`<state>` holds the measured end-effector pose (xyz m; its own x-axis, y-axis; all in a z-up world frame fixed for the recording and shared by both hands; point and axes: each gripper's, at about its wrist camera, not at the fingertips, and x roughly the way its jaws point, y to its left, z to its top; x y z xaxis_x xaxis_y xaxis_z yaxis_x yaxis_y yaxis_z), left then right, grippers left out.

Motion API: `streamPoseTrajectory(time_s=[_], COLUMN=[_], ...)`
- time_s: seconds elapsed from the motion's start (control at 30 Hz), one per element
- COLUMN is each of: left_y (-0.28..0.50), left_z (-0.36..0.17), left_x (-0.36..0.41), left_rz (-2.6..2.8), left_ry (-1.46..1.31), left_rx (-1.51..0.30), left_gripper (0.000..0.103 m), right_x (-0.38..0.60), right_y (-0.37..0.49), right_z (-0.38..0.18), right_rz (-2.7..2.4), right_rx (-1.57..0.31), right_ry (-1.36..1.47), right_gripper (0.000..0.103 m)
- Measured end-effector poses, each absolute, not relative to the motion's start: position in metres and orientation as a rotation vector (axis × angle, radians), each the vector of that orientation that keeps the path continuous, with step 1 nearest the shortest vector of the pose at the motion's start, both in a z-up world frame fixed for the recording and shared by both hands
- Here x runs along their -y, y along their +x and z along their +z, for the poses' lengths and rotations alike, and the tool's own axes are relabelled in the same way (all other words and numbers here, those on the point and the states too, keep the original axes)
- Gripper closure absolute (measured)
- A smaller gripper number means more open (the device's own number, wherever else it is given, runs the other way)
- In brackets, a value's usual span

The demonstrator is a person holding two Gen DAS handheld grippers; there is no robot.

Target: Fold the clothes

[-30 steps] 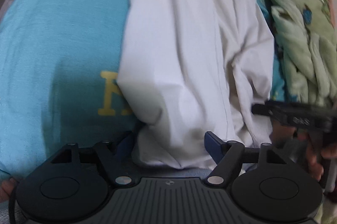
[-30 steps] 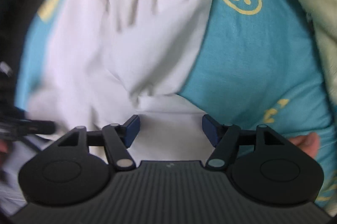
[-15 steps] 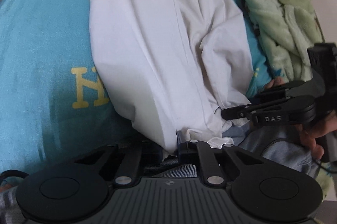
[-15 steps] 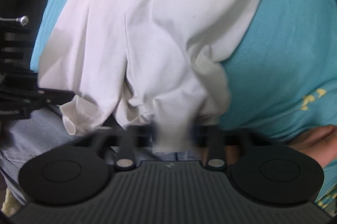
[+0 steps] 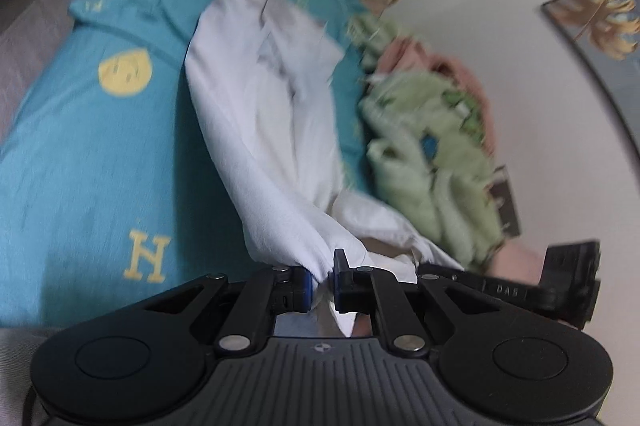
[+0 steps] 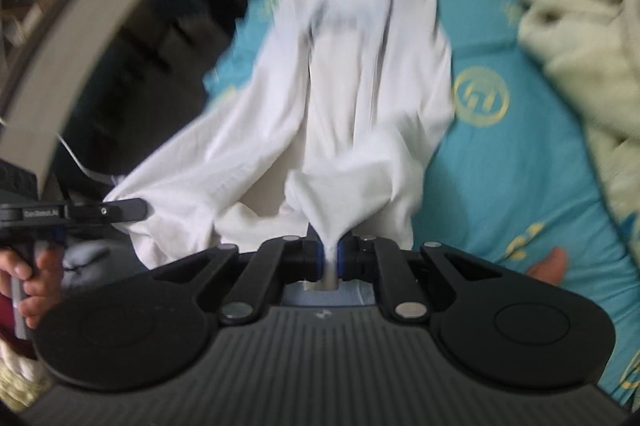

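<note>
A white garment (image 5: 272, 130) lies lengthwise on a teal bedsheet (image 5: 80, 154) with yellow prints. My left gripper (image 5: 320, 280) is shut on a bunched near corner of the white garment and lifts it off the bed. My right gripper (image 6: 330, 254) is shut on the other near corner of the same garment (image 6: 360, 98), cloth pinched between the blue pads. Each gripper shows at the edge of the other's view: the right one in the left wrist view (image 5: 520, 292), the left one in the right wrist view (image 6: 80, 214). Both views are blurred by motion.
A crumpled green fleece (image 5: 432, 146) lies to the right of the garment, pale in the right wrist view (image 6: 576, 38). A pink cloth (image 5: 452, 66) sits behind it. A white wall with a framed picture (image 5: 600, 22) stands on the right. Dark furniture (image 6: 132, 26) stands left of the bed.
Both grippers went from open at the garment's near edge to shut on its corners. They have since risen and pulled back, drawing the garment up and taut.
</note>
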<state>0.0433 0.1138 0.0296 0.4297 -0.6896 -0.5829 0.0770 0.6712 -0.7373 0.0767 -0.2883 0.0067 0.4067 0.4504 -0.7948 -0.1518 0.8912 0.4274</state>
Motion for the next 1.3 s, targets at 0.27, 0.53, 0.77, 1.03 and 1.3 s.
streamPoseTrajectory(time_s=[0.27,0.53,0.77,1.03,1.3], left_y=[-0.015,-0.068,-0.02,0.114,0.251], left_z=[0.074,0.025,0.052,0.072,-0.018], left_x=[-0.083,-0.065,-0.067,-0.052,-0.046], left_rz=[-0.528,-0.489,-0.491,-0.373,-0.286], left_ry=[-0.594,-0.498,-0.564,-0.522,-0.439], left_rx=[-0.962,-1.056,-0.936,-0.771,-0.792], left_gripper=[0.094,0.094,0.094,0.093,0.093], right_x=[0.293,0.285,0.292,0.292,0.294], right_y=[0.008,-0.047,-0.004,0.137,0.267], right_z=[0.041,-0.002,0.027,0.029,-0.063], right_rz=[0.45,0.477,0.428,0.307,0.225], right_rx=[-0.964,-1.028,-0.94,-0.802,-0.84], right_ry=[0.282,0.275,0.31,0.376,0.383], right_gripper=[0.093,0.093,0.093,0.093,0.092])
